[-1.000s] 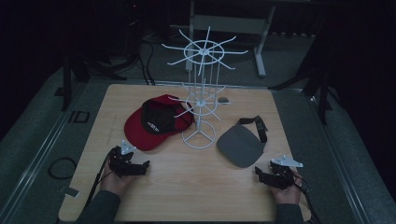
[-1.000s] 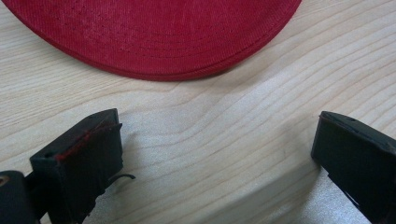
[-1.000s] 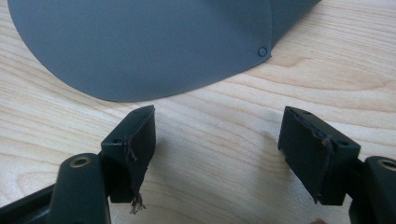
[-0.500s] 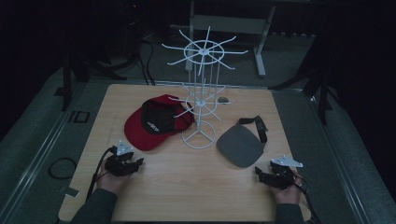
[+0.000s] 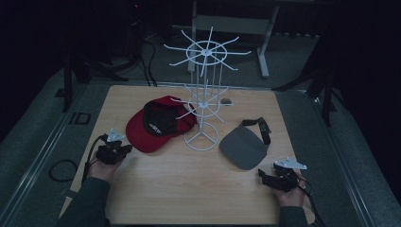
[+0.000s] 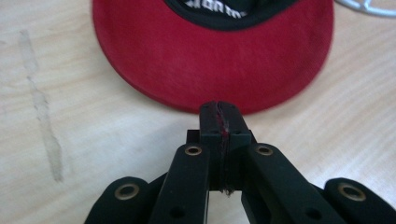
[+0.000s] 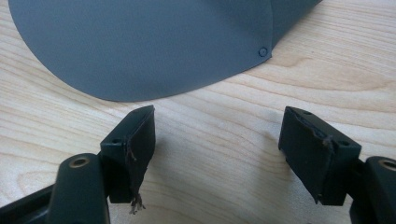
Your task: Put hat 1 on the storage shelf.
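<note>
Meanwhile the left gripper [image 5: 124, 149] is hovering near the desk's [image 5: 189, 194] left edge, its jaws having just been closing; they are now pressing together with nothing between them, the tips sitting just short of the red cap's [image 6: 210, 60] brim. That cap is lying upside down left of the white wire rack [image 5: 204, 104] at the desk's middle. The right gripper [image 5: 263, 176] is waiting near the front right corner, its jaws standing wide and empty, facing the grey visor [image 7: 140, 42] lying just beyond them.
</note>
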Motion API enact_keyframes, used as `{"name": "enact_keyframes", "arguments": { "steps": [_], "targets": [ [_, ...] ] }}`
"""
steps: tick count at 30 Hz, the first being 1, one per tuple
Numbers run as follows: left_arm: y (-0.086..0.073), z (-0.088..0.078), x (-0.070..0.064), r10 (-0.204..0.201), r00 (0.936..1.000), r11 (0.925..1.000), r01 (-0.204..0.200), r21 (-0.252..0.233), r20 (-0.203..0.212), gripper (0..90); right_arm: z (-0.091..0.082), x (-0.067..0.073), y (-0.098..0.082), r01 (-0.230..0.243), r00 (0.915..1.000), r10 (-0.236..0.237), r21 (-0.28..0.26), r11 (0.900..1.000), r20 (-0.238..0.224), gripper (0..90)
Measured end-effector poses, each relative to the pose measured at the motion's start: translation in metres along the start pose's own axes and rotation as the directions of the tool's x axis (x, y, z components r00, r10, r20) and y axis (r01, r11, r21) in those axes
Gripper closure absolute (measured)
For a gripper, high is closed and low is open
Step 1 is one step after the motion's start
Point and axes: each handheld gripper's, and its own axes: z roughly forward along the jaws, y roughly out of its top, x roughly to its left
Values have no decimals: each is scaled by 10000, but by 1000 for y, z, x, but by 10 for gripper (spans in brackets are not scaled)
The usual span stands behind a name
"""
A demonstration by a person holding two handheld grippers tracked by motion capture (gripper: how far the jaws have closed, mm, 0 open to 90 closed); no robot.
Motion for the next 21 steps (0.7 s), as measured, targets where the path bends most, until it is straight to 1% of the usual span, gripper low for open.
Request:
{"name": "enact_keyframes", "arguments": {
  "steps": [2,3,5,6,7,9,10,12,14,15,16,17,18,19,21],
  "targets": [
    [5,0,5,62,9999,10000,-63,-33,-103,900,0,0,0,0,10000,0,0,10000,0,270],
    [7,0,7,29,9998,10000,-30,-68,-172,900,0,0,0,1,10000,-1,0,10000,-2,270],
    [12,1,12,-5,9999,9999,2,-139,-167,897,0,0,0,3,10000,-3,-1,10000,-1,270],
    [12,1,12,-5,9999,9999,2,-139,-167,888,0,0,0,1,10000,-1,-1,10000,-3,270],
    [16,2,17,-37,10000,9997,37,-222,-11,873,0,0,0,-1,10000,1,-1,10000,-2,270],
    [20,4,23,-7,9999,9997,4,-236,-131,847,0,0,0,-1,10000,1,1,10000,-1,270],
    [20,4,23,-7,9999,9997,4,-236,-131,828,0,0,0,0,10000,0,0,10000,-1,270],
    [26,6,30,-74,9999,9995,72,-311,-71,791,0,0,0,-1,10000,1,-1,10000,-3,270],
    [28,7,33,-208,9998,9990,206,-392,-44,759,0,0,0,-3,10000,3,1,10000,-2,270],
    [28,7,33,-208,9998,9990,206,-392,-44,743,0,0,0,-3,10000,3,-1,10000,-2,270],
    [32,9,39,-457,9990,9977,458,-493,21,726,0,0,0,0,10000,0,-2,10000,-3,270],
    [33,9,40,-497,9988,9973,497,-545,20,712,0,0,0,-1,10000,1,-2,10000,-3,270],
    [36,10,43,-548,9984,9969,542,-564,-98,699,0,0,0,-2,10000,2,-1,10000,-3,270],
    [37,10,44,-562,9984,9968,556,-583,-96,686,0,0,0,-3,10000,3,-1,10000,-1,270],
    [42,12,48,-593,9980,9963,578,-631,-218,676,0,0,0,0,10000,0,-2,10000,-3,270]
  ]
}}
